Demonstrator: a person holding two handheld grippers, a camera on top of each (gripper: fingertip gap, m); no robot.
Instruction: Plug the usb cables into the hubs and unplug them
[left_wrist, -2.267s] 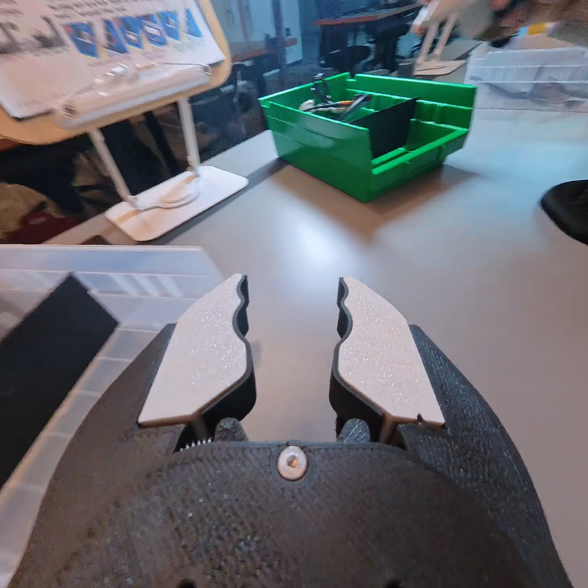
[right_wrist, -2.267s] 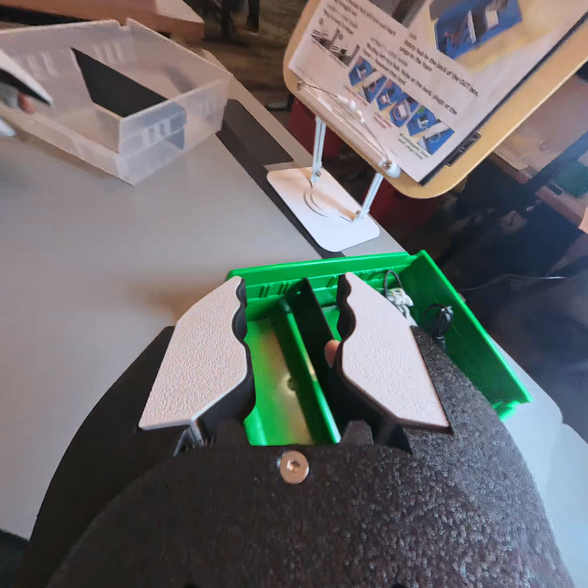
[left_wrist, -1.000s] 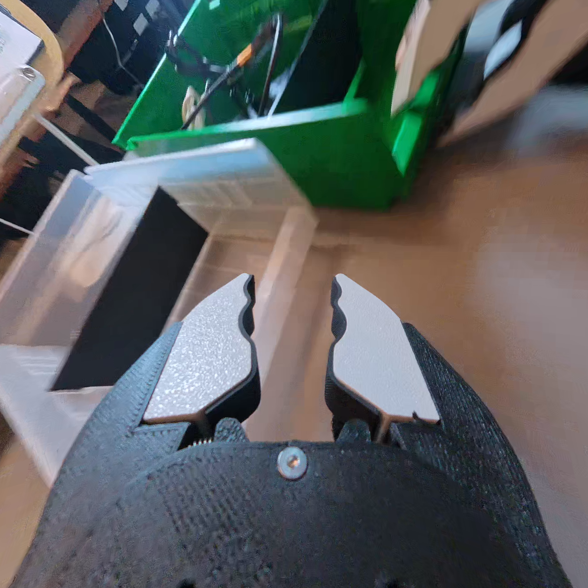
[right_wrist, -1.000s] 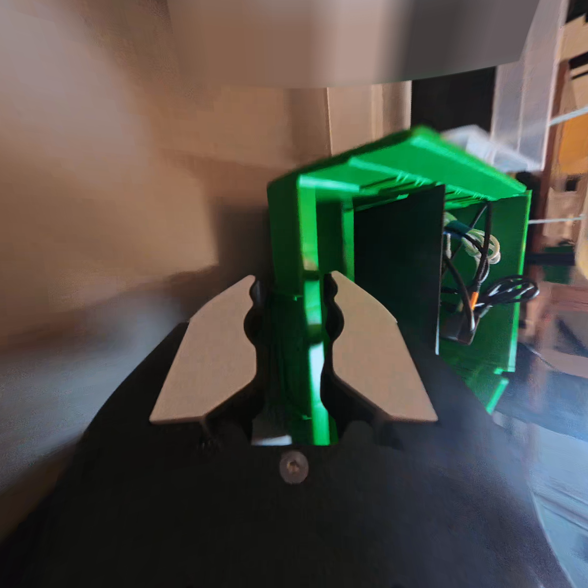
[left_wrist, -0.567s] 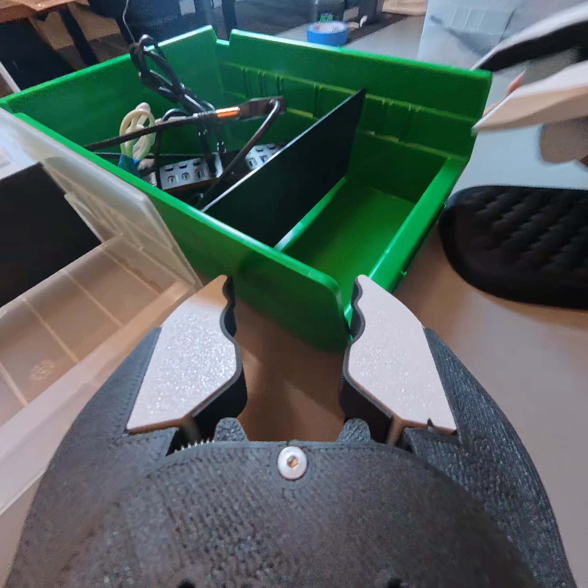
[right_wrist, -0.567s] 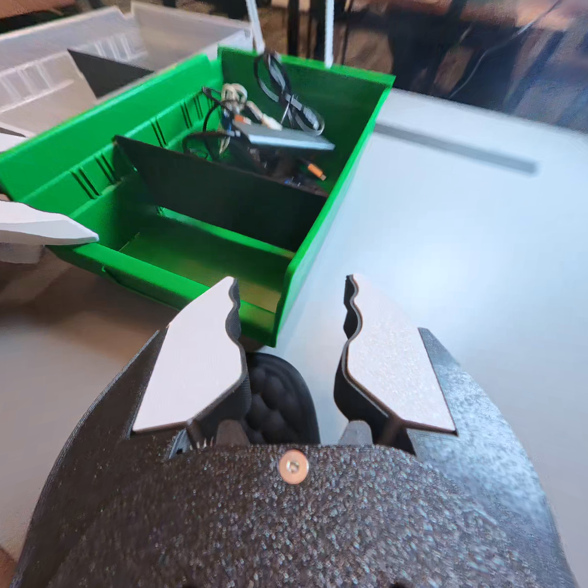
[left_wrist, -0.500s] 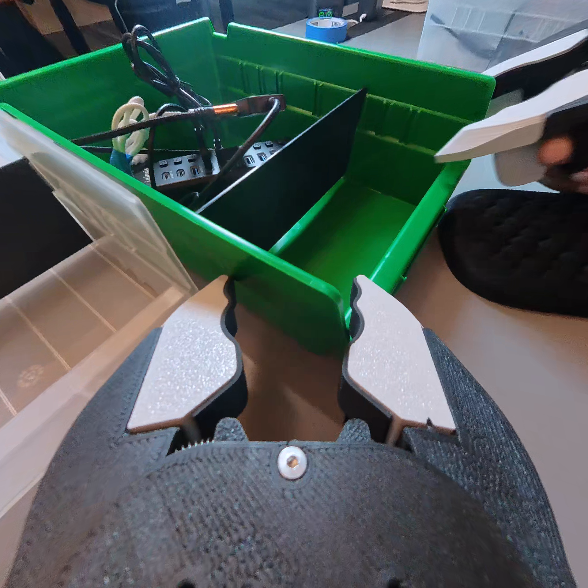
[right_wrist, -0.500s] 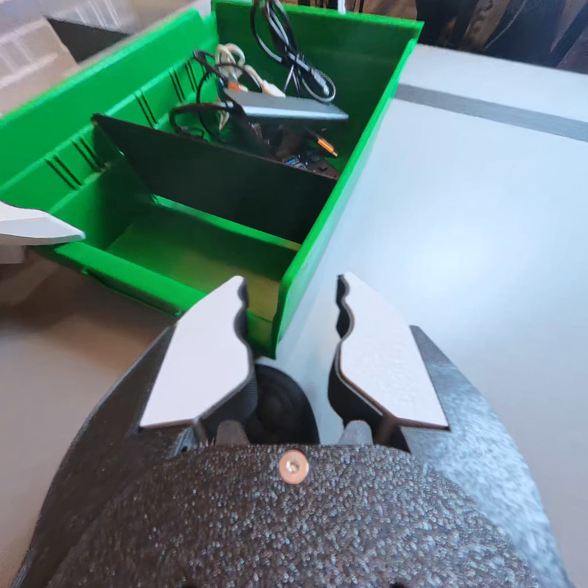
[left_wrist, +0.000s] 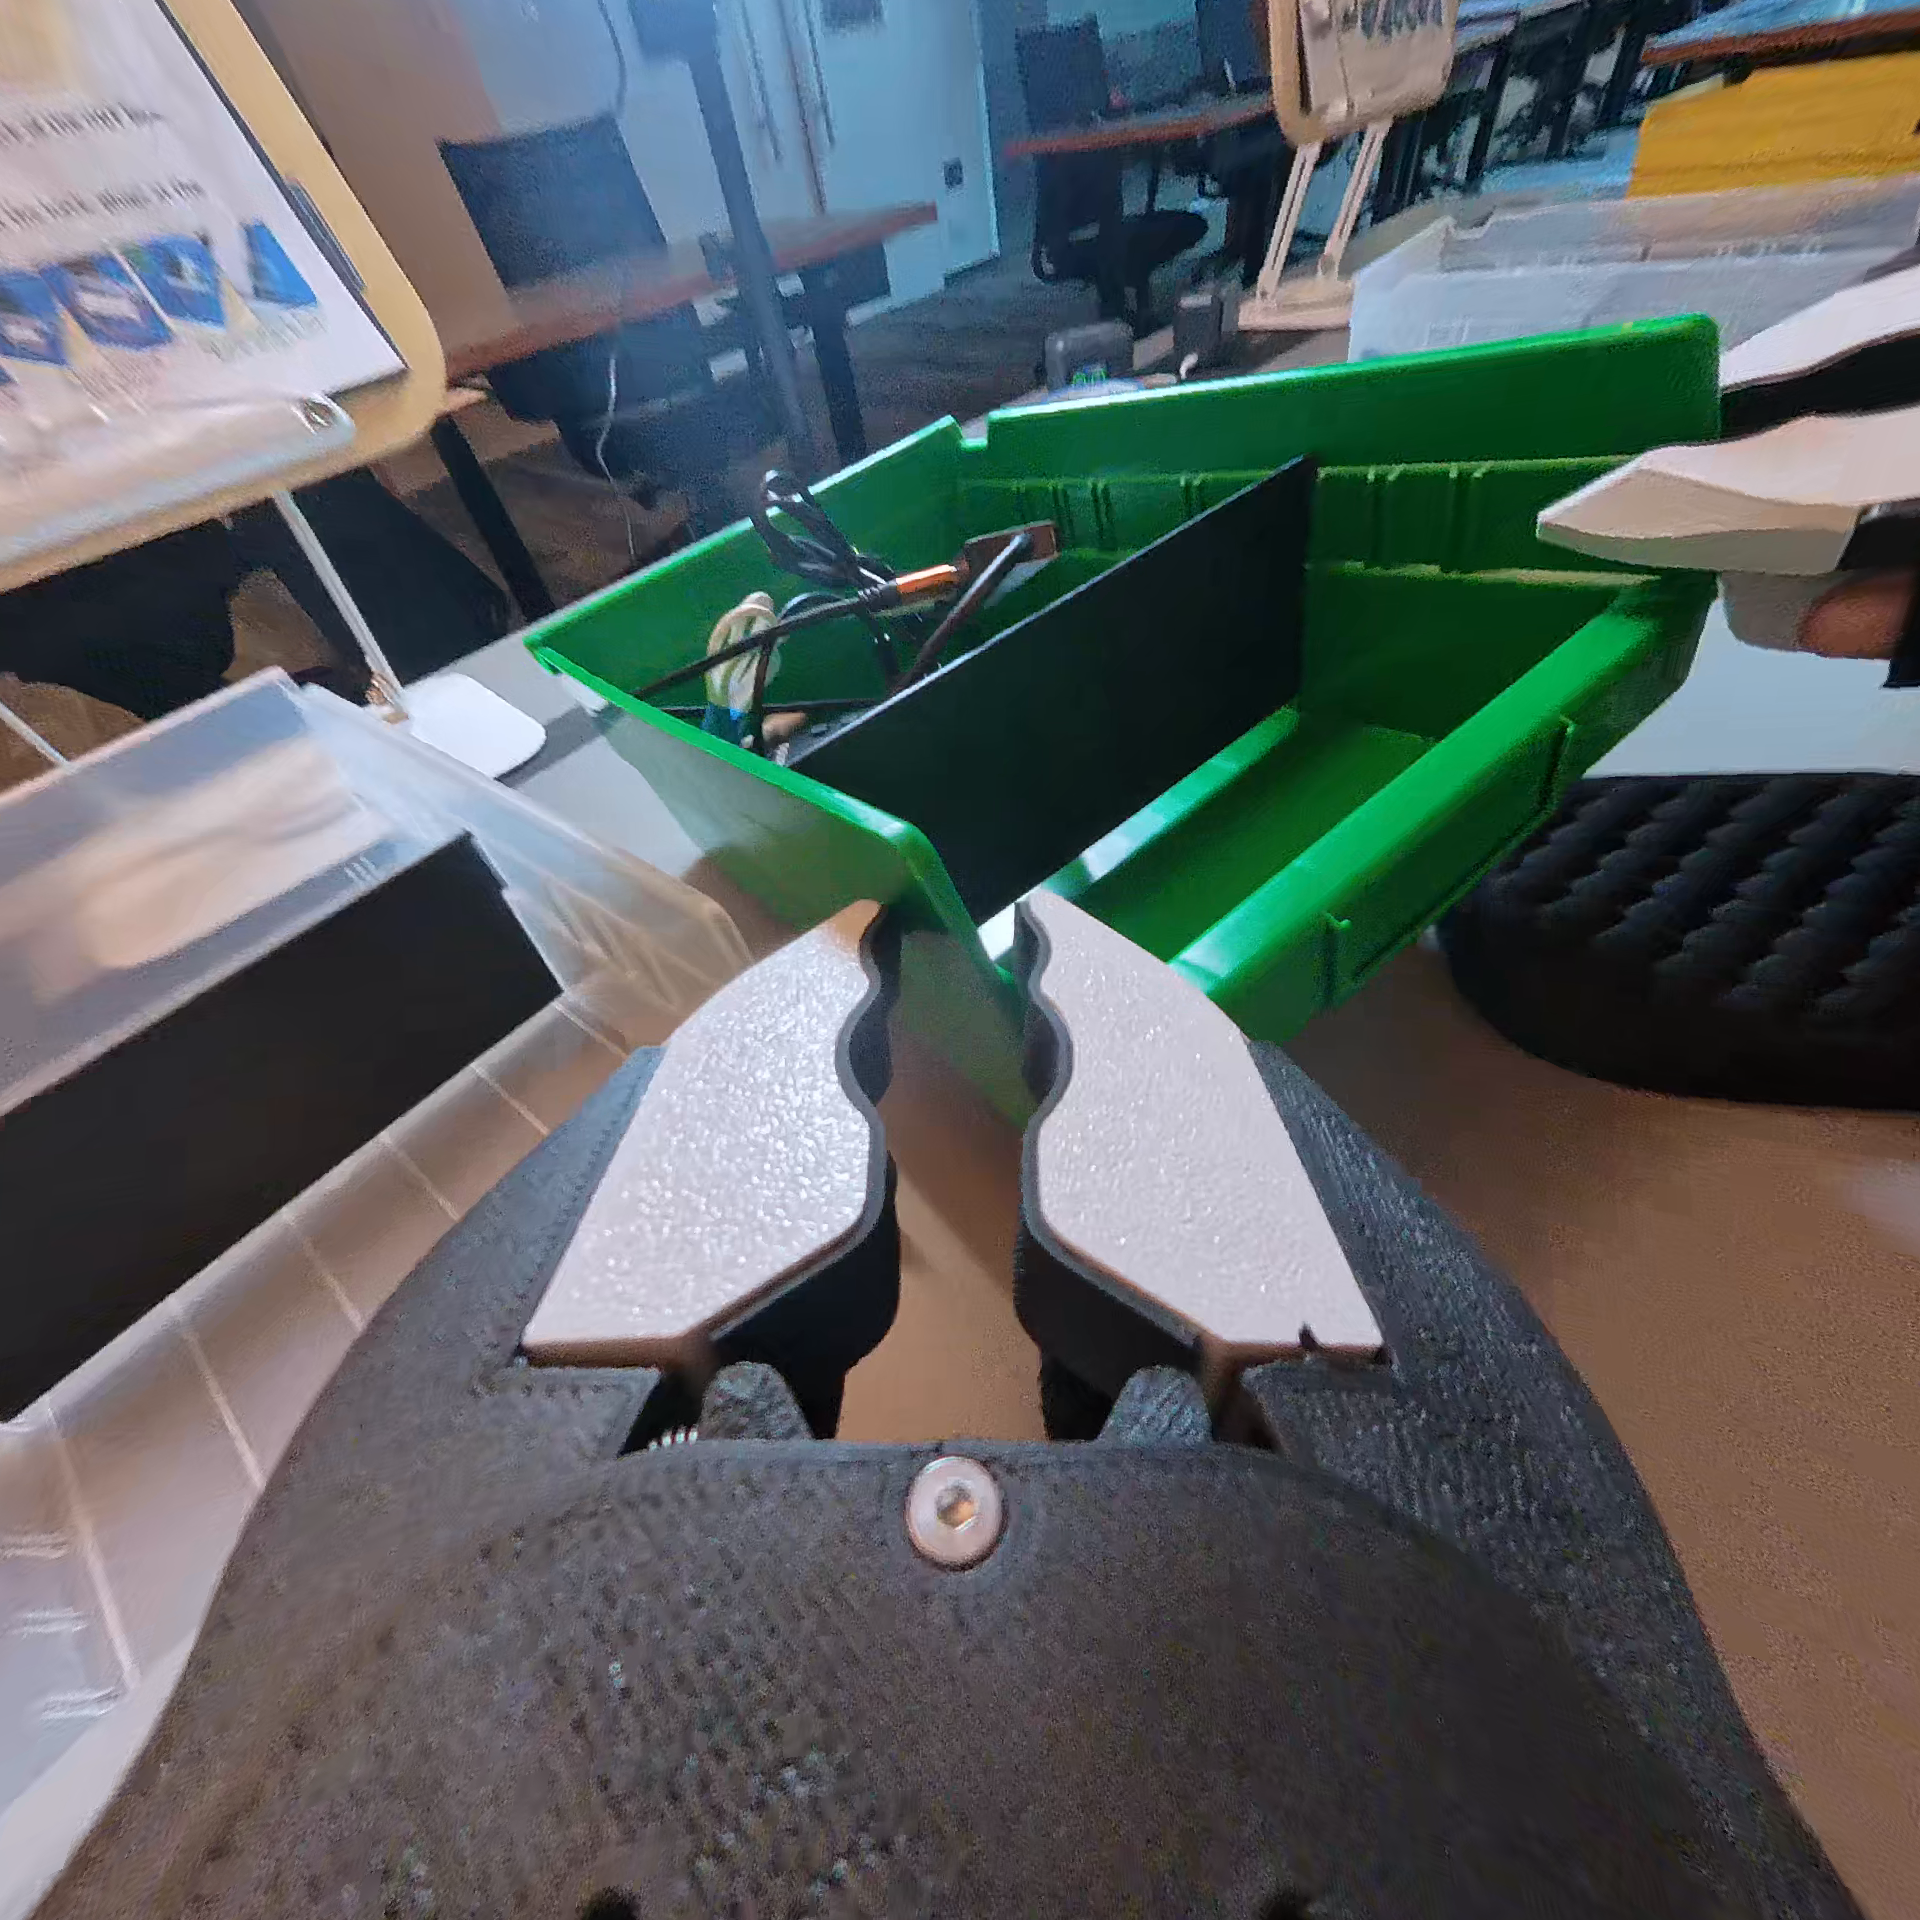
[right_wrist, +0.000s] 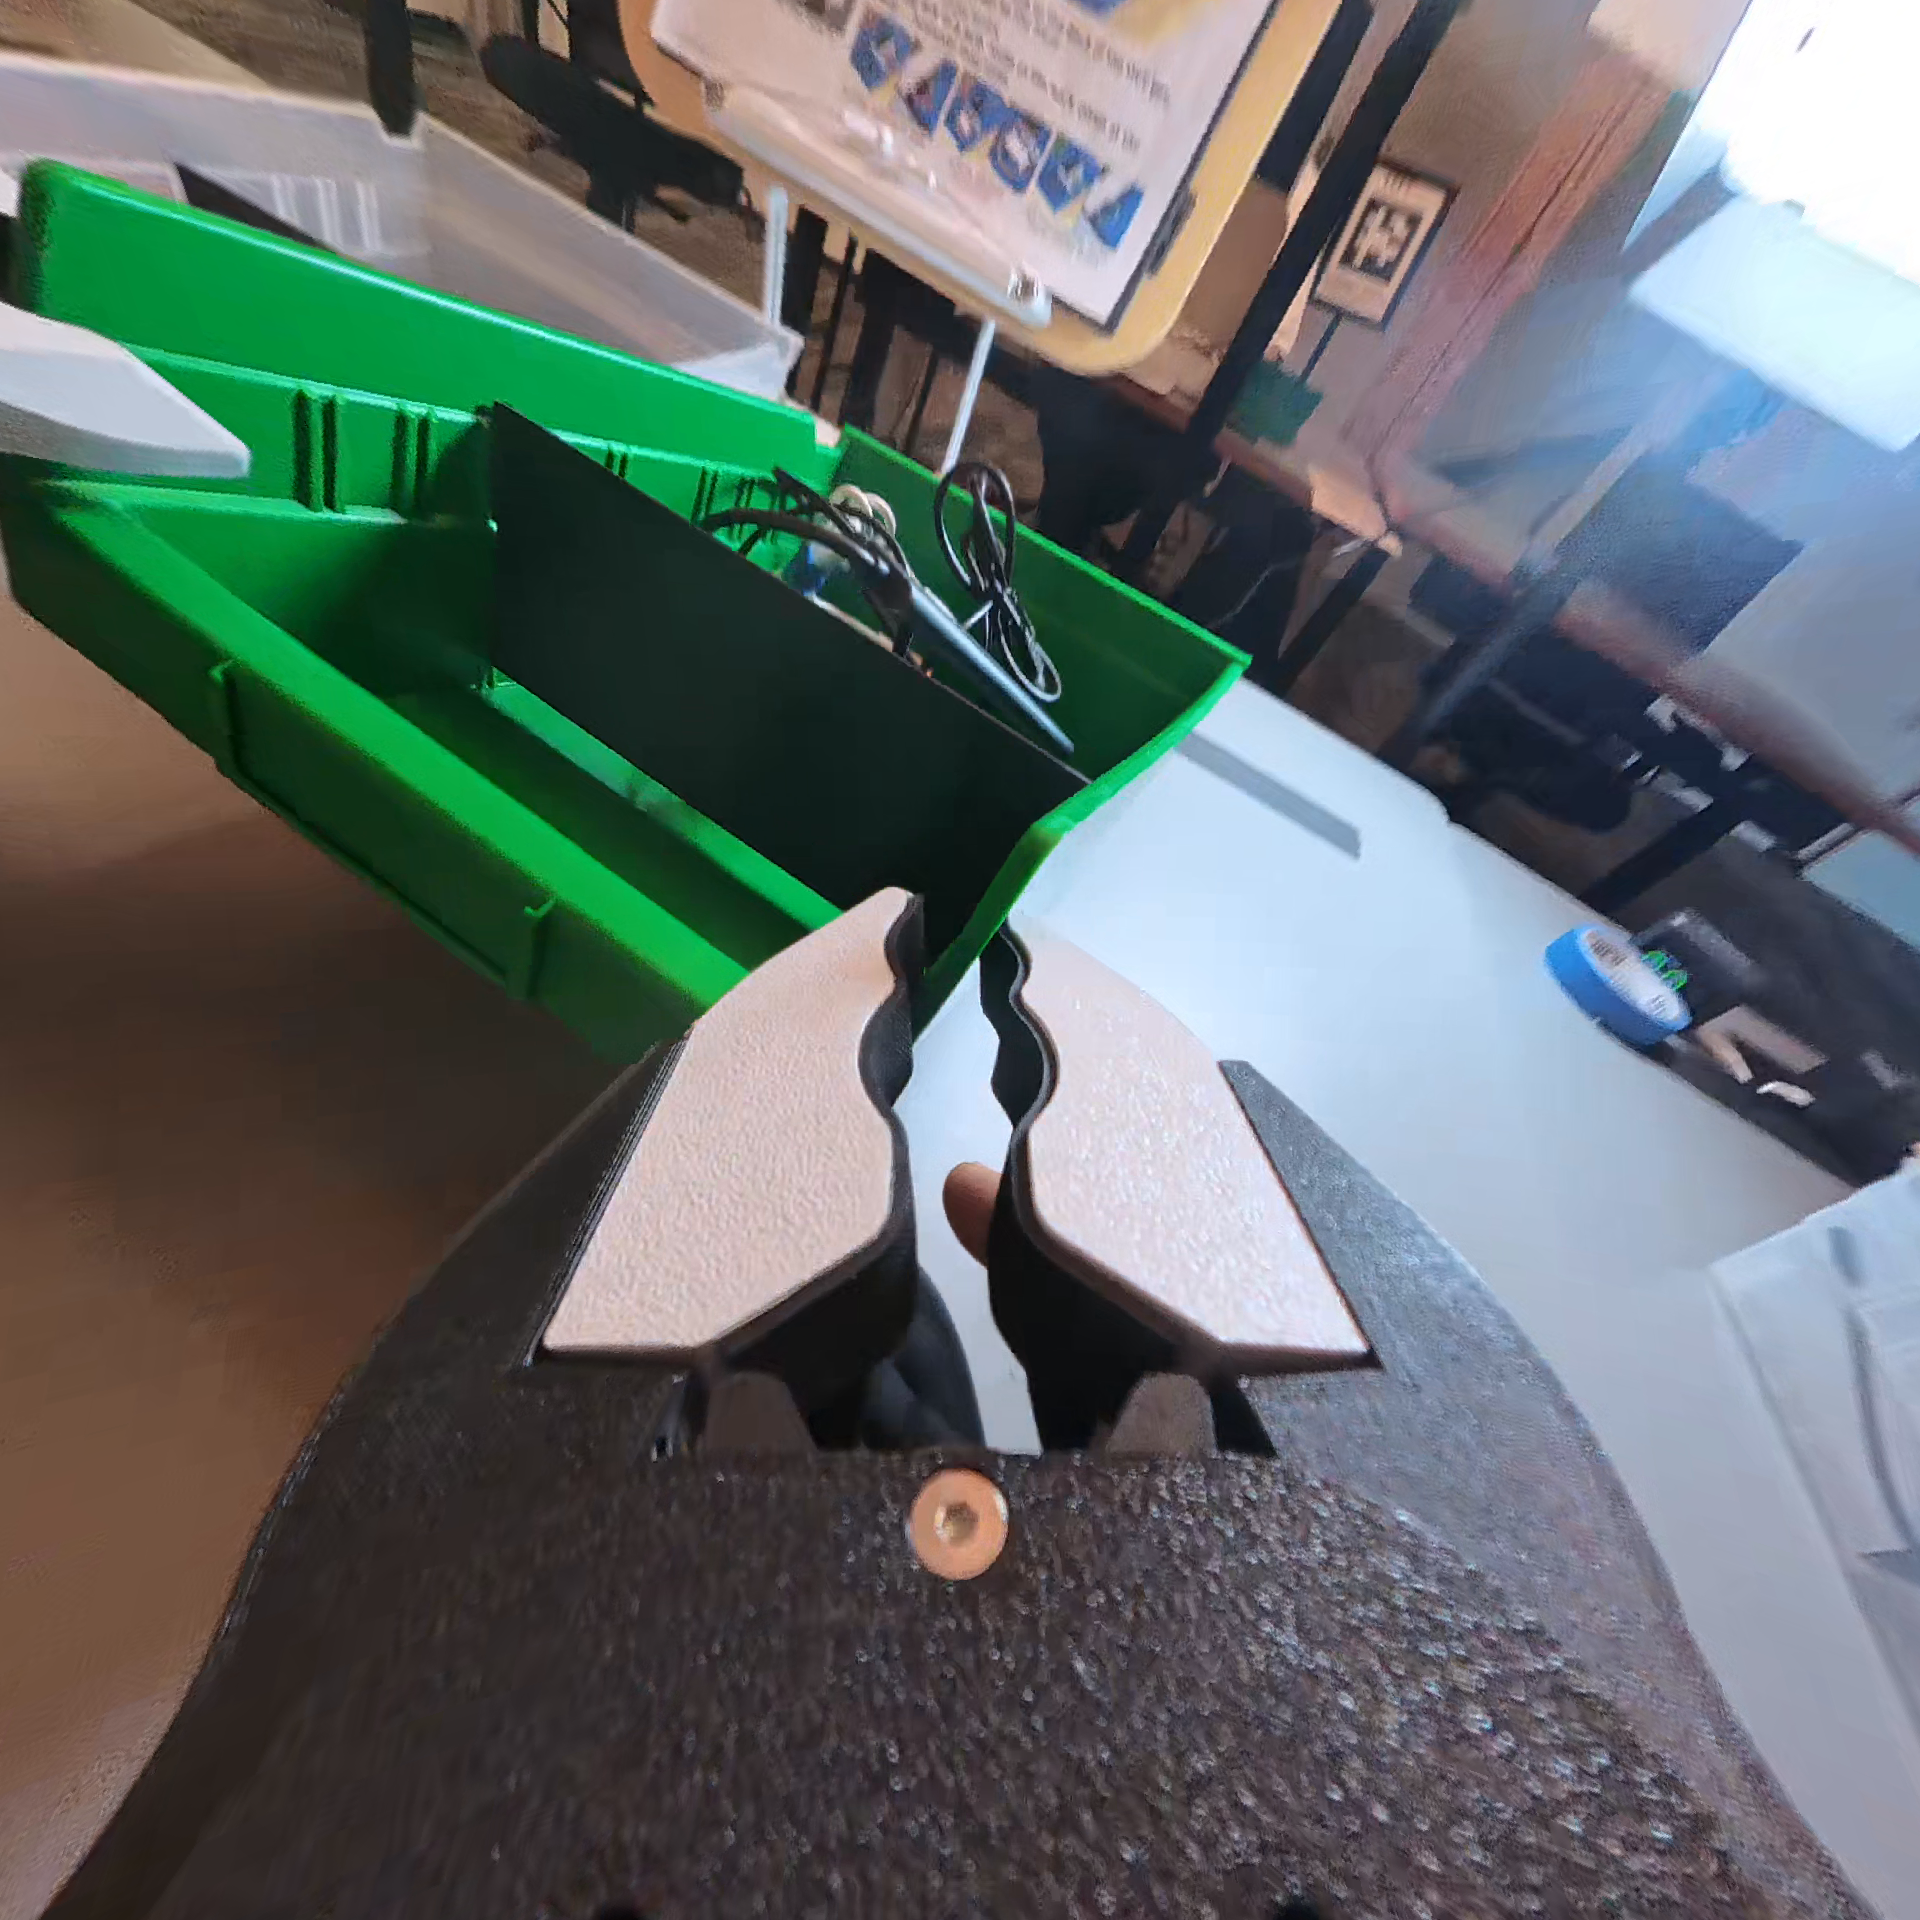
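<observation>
A green bin (left_wrist: 1351, 416) with a black divider (left_wrist: 1091, 707) stands on the table. Black USB cables (left_wrist: 831, 603) and an orange-tipped plug (left_wrist: 930, 582) lie in its far compartment; the near one is empty. My left gripper (left_wrist: 951, 925) is shut on the bin's left side wall near the front corner. My right gripper (right_wrist: 956, 925) is shut on the bin's (right_wrist: 416, 831) right side wall. In the right wrist view the cables (right_wrist: 987, 582) lie over a dark flat hub (right_wrist: 987, 675) behind the divider (right_wrist: 727, 665). Each view shows the other gripper's fingers (left_wrist: 1714, 499) (right_wrist: 104, 416) at its edge.
A clear plastic bin (left_wrist: 260, 935) with a black insert stands left of the green bin. A black textured shape (left_wrist: 1714, 935) lies below the right gripper. A sign board on a stand (right_wrist: 987, 135) is behind. A blue tape roll (right_wrist: 1616, 982) lies far right. Some 20 centimeters of space lies between my two pairs of fingers. The black textured shape (left_wrist: 1714, 935) lies around 12 centimeters away from my right fingertips.
Both grippers swung round to face the bin, moved onto its side walls near the front corners, and closed from open to shut on those walls.
</observation>
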